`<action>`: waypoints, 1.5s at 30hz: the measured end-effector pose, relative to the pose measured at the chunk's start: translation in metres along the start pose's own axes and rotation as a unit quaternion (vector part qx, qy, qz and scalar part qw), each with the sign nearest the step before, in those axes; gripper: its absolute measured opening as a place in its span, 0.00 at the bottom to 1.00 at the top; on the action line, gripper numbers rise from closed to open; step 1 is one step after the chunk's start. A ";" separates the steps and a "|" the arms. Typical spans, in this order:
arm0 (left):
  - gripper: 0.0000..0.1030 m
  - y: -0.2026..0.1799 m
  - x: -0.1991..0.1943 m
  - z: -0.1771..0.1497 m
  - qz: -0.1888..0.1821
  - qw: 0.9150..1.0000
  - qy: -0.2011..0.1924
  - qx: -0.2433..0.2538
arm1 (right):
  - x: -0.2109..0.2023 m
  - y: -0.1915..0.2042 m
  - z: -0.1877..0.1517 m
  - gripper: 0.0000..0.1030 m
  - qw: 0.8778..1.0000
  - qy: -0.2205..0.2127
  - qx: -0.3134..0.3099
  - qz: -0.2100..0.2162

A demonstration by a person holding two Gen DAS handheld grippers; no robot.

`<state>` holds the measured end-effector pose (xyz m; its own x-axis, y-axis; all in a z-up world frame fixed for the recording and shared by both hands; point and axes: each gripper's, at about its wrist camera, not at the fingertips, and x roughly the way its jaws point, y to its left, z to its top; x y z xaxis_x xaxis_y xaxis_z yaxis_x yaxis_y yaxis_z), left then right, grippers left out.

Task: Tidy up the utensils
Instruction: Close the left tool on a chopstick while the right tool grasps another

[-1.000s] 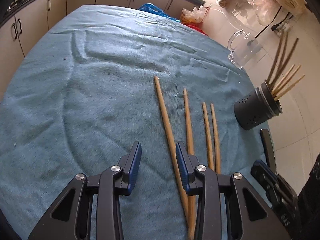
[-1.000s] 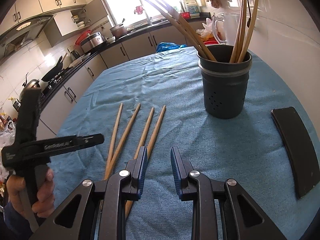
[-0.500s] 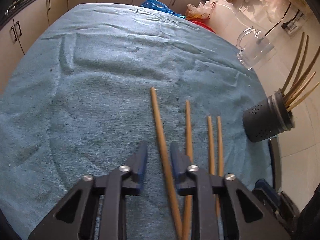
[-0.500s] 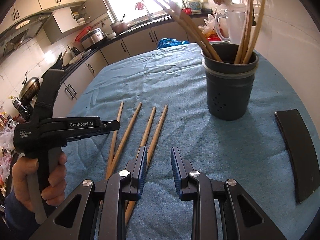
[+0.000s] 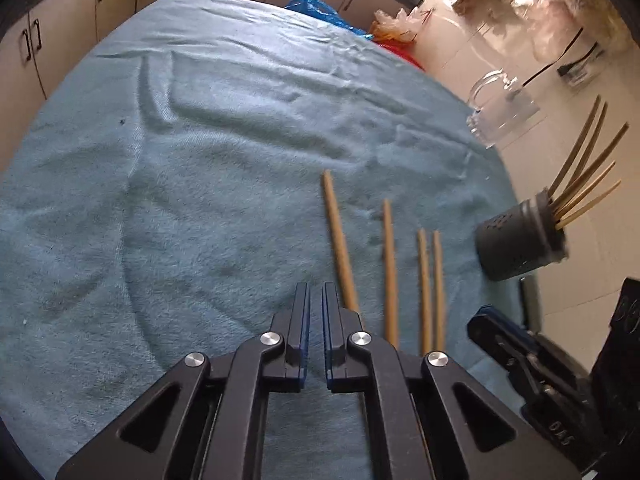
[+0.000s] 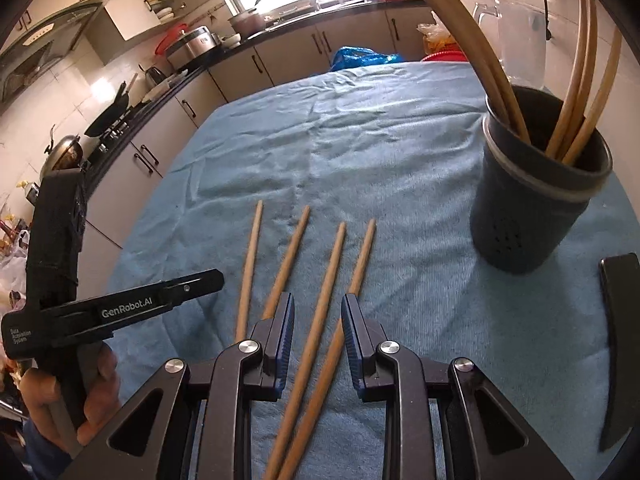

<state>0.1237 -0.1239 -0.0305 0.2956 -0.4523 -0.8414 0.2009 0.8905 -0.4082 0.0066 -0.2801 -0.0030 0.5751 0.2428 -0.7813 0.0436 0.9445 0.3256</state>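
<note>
Several wooden chopsticks lie side by side on the blue towel (image 5: 200,168). My left gripper (image 5: 315,292) is shut with nothing between its pads. The leftmost chopstick (image 5: 338,236) runs just right of it and disappears under its right finger. My right gripper (image 6: 318,304) stands open low over the two right-hand chopsticks. One chopstick (image 6: 328,280) runs between its jaws, and the other (image 6: 360,264) passes under its right finger. The pads press on neither. A dark holder (image 6: 532,208) with several chopsticks upright in it stands at the right.
A glass mug (image 5: 504,116) stands past the holder by the tiled wall. A flat black object (image 6: 620,320) lies at the towel's right edge. A hand (image 6: 96,380) holds the left gripper's handle. Kitchen cabinets and a counter surround the table.
The left jaws have closed, and the leftmost chopstick that lay between them is now just right of them. The right gripper has moved left over the two right-hand chopsticks.
</note>
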 end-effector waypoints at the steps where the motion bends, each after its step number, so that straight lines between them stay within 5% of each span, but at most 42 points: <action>1: 0.07 -0.001 0.000 0.001 -0.001 1.000 0.001 0.000 | -0.001 0.000 0.000 0.26 1.000 -0.003 0.000 -0.004; 7: 0.28 -0.015 0.014 0.008 -0.001 1.000 0.014 0.007 | 0.001 -0.001 -0.001 0.26 1.000 0.002 0.007 -0.007; 10: 0.29 -0.021 0.020 0.010 0.018 1.000 0.012 0.016 | 0.001 -0.003 0.000 0.26 1.000 0.004 0.007 -0.009; 13: 0.13 -0.023 0.022 0.012 0.048 0.999 0.012 0.023 | 0.002 -0.002 0.002 0.26 1.000 0.005 0.006 -0.010; 16: 0.11 -0.016 0.020 0.014 0.047 0.999 0.012 0.019 | 0.004 -0.002 0.004 0.26 1.000 0.006 0.007 -0.010; 17: 0.00 -0.013 0.018 0.013 0.065 0.998 0.012 0.020 | 0.005 -0.002 0.005 0.26 1.000 0.007 0.008 -0.009; 18: 0.00 -0.010 0.017 0.011 0.081 0.996 0.012 0.024 | 0.006 -0.002 0.006 0.26 1.000 0.010 0.010 -0.007; 23: 0.00 0.005 0.006 0.003 0.063 0.998 0.018 0.024 | 0.019 -0.003 0.017 0.26 0.999 0.029 0.017 0.002; 27: 0.02 0.011 0.004 0.008 -0.005 1.000 0.027 -0.006 | 0.032 -0.005 0.023 0.26 0.999 0.042 0.030 0.003; 31: 0.15 0.002 0.002 0.011 0.000 1.000 0.022 -0.004 | 0.043 -0.006 0.025 0.26 0.998 0.055 0.033 -0.005; 40: 0.16 0.003 0.004 0.013 0.001 1.000 0.025 -0.012 | 0.057 -0.001 0.028 0.25 0.997 0.071 0.009 -0.026; 43: 0.17 0.001 0.005 0.015 0.001 1.000 0.026 -0.011 | 0.058 0.006 0.027 0.09 0.995 0.077 -0.024 -0.060; 45: 0.22 -0.003 0.004 0.017 -0.001 1.000 0.026 -0.005 | 0.057 0.005 0.026 0.09 0.995 0.081 -0.029 -0.059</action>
<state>0.1398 -0.1295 -0.0270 0.2453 -0.4514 -0.8580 0.1914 0.8901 -0.4136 0.0606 -0.2673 -0.0318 0.4286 0.1573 -0.8897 0.0538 0.9785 0.1989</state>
